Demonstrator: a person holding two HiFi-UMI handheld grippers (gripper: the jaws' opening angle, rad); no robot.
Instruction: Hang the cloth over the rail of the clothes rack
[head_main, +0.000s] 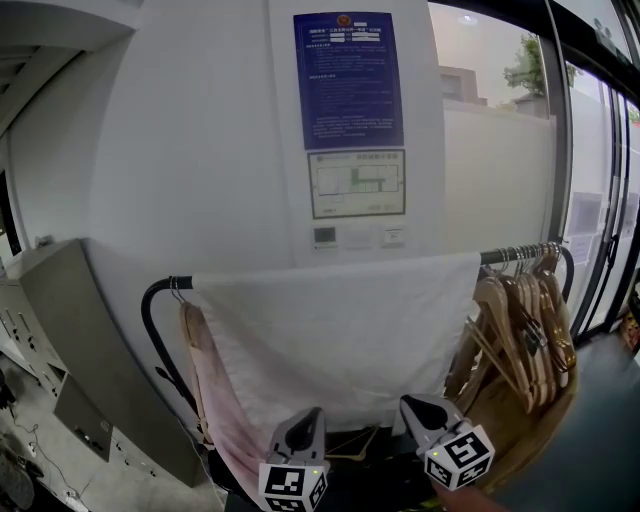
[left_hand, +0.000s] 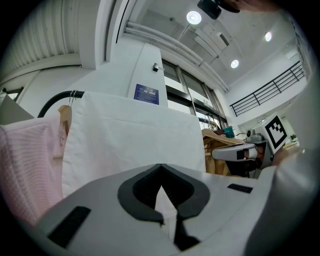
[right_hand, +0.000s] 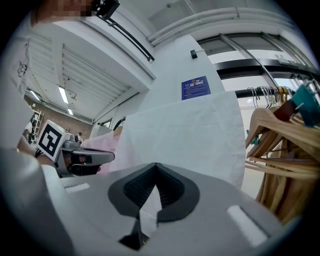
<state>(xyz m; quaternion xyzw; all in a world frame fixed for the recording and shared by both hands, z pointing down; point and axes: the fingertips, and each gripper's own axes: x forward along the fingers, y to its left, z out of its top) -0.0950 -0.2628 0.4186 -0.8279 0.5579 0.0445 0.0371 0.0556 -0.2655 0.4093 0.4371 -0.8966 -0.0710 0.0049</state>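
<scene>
The white cloth (head_main: 340, 330) already lies over the rail (head_main: 510, 256) of the clothes rack, spread wide across the middle of the frame with its front fall hanging flat. What seems left is only to let go. At the bottom centre, the left gripper (head_main: 310, 414) and the right gripper (head_main: 408, 401) both sit at the cloth's lower edge. Each has its jaws closed, with a thin sliver of white fabric pinched between them. No box, basket or bin shows. The rack itself carries a pink garment (head_main: 205, 370) at its left end and a bunch of wooden hangers (head_main: 520, 320) at its right.
</scene>
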